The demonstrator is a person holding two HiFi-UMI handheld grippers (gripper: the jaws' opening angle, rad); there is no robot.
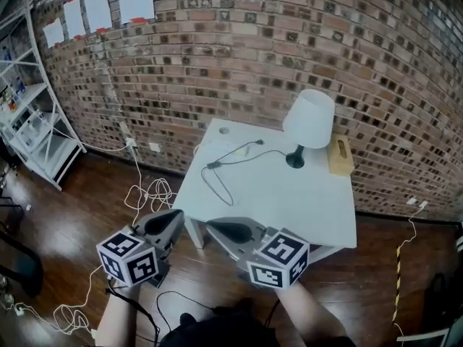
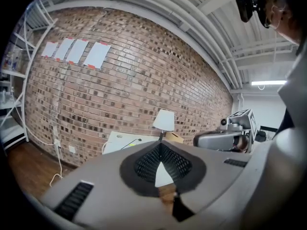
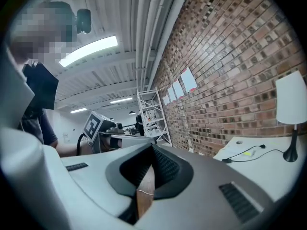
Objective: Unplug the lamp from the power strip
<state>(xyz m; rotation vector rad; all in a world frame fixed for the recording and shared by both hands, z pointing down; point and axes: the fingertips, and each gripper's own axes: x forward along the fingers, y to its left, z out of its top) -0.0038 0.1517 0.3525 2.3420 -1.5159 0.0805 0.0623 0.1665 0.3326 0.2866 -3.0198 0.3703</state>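
Watching the left gripper (image 1: 176, 215) and right gripper (image 1: 212, 227) hang pinched shut, empty, short of the table (image 1: 289, 201). The lamp (image 1: 308, 120) sits at the back, its limp cord (image 1: 242, 154) snaking to what looks like a hard little plug (image 1: 213, 165). I'd pinch that, not the cord.

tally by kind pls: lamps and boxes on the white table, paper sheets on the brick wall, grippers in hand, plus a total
lamp: 1
tan box: 1
white paper sheets: 4
grippers: 2, the left gripper and the right gripper
total: 8
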